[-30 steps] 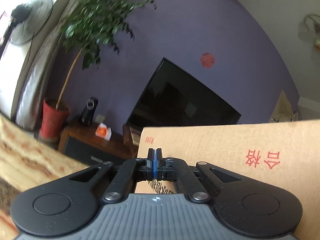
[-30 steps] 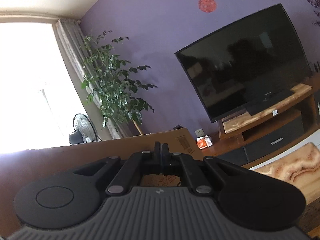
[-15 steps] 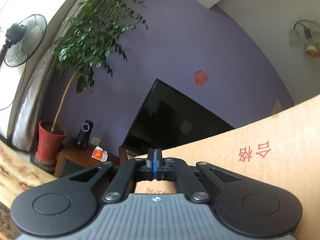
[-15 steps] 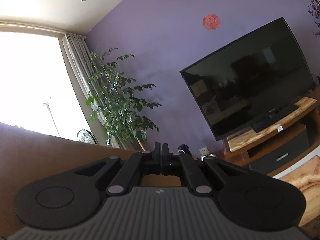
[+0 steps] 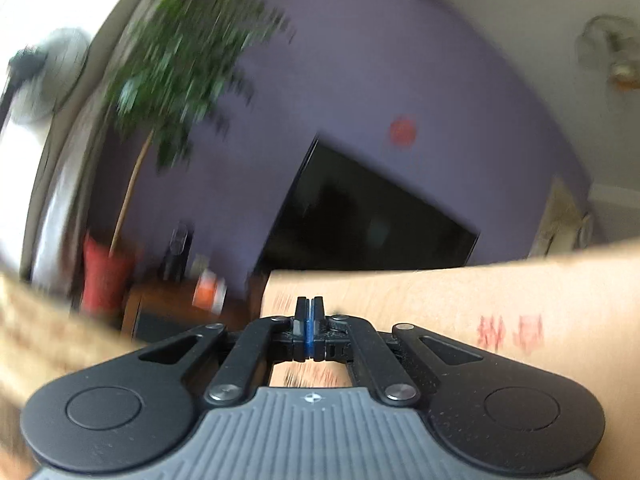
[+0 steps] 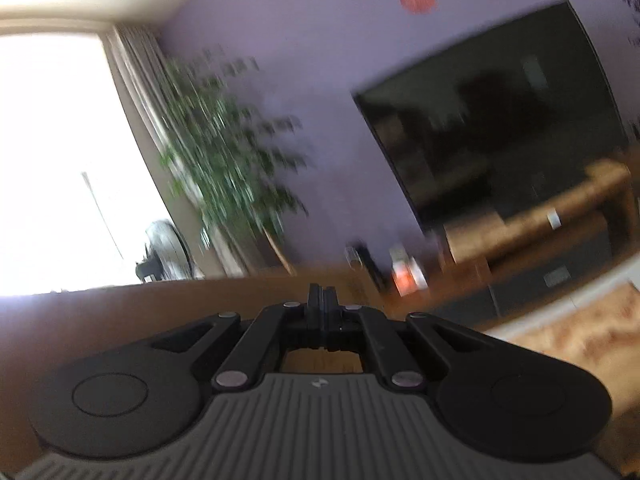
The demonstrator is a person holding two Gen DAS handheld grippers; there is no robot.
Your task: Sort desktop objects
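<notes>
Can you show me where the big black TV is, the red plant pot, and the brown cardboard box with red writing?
Big black flat TV screen (image 6: 500, 120): right wrist view, middle of the dark screen.
Red plant pot (image 5: 102, 276): left wrist view, its blurred front side.
Brown cardboard box with red writing (image 5: 420, 296): left wrist view, bare panel left of the red characters.

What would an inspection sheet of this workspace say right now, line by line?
Surface: marbled tan top at the right edge of the right view, blurred.
Job's things: cardboard box with red print, close ahead of both grippers; no desktop objects in view.
Clutter: small orange-white box on the TV stand.
Grippers: left gripper shut; right gripper shut; nothing seen between either pair of fingers.
Cables: nothing seen.
Surroundings: purple wall, TV, potted tree in a red pot, fan, bright window. Both views motion-blurred.
</notes>
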